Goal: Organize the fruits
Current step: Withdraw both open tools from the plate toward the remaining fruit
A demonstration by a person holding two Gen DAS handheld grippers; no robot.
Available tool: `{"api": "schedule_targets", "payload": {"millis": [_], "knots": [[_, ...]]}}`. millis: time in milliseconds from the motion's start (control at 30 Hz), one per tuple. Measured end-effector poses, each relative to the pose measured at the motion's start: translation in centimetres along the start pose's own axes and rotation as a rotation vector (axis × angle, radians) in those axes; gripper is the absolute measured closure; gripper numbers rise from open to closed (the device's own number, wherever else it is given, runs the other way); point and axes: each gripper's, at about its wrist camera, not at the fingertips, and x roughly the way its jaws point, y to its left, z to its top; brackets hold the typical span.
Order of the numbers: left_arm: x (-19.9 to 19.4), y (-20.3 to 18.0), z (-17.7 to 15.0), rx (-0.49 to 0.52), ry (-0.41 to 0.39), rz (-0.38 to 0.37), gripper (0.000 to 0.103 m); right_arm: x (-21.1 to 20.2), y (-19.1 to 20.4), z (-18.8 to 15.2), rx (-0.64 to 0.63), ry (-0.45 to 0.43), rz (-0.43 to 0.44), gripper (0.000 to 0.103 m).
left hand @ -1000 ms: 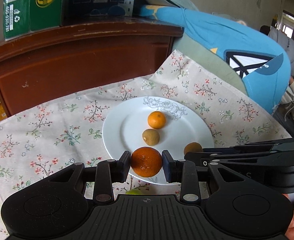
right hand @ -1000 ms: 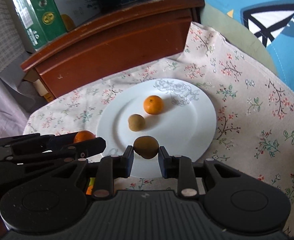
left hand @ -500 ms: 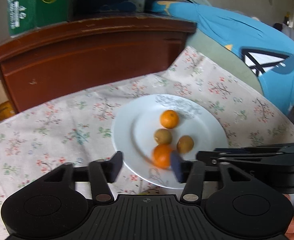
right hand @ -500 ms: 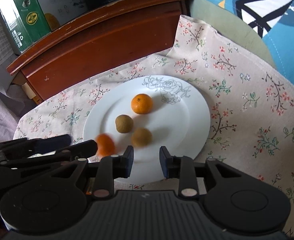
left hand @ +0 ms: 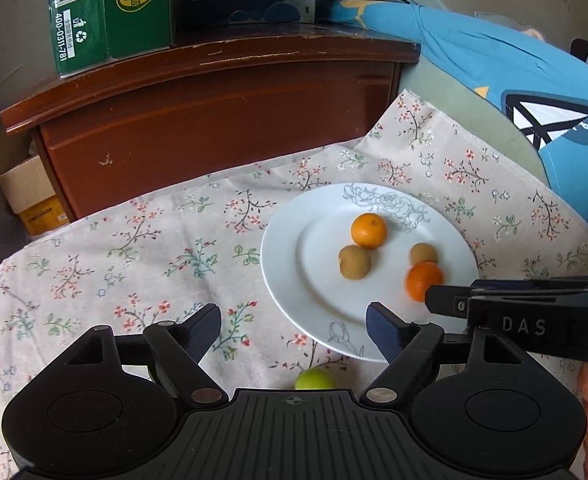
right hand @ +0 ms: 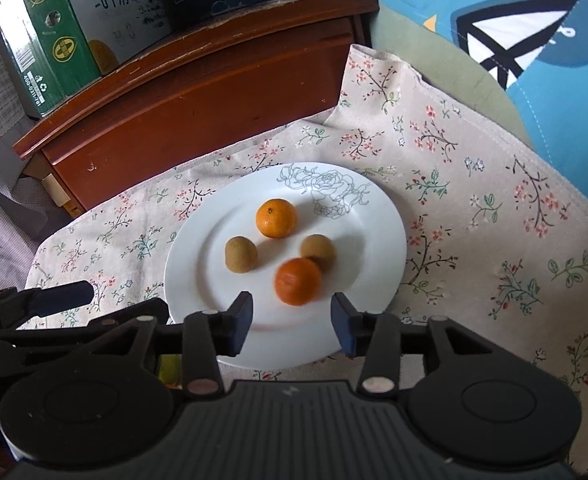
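1. Left wrist view: left gripper [left hand: 294,330] wide apart, just been opening, nothing between fingers; white plate [left hand: 286,264] ahead right, blurred orange [left hand: 424,280] beyond right finger, green fruit [left hand: 314,379] behind fingertips.
2. Right wrist view: right gripper [right hand: 292,322] partly spread, just been opening, gripping nothing; blurred orange [right hand: 298,282] just ahead, touching a kiwi [right hand: 319,249].

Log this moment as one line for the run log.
left gripper: open, empty | right gripper: open, empty | plate: two oranges, two kiwis | lime: off plate, on cloth

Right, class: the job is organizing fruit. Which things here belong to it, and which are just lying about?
Belongs to the job:
white plate
two oranges
two kiwis
green fruit on the cloth

Just lying about:
floral cloth
wooden cabinet
green carton
blue cushion
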Motion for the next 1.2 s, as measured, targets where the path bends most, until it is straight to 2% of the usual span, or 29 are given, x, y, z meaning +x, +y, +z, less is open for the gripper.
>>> {"api": "schedule_targets", "payload": {"millis": [300,533,867,1200], "knots": [[-2.4,0.5,-0.6,0.011,0.008,0.028,0.018,-1.7,0.8,-0.4,-0.04,-0.005,0.018,0.058],[-5.1,2.8,-1.5,-0.028,0.009,0.058,0.017,-2.9,1.4,-1.0,-0.073,0.004,0.052,0.058],[-7.7,7.1,-3.6,-0.12,0.02,0.109,0.017,-4.1,1.7,-2.5,-0.1,0.024,0.076,0.058],[-8.7,11.2,-6.9,-0.226,0.071,0.183,0.017,-4.7,1.9,-4.5,-0.126,0.073,0.11,0.058]]}}
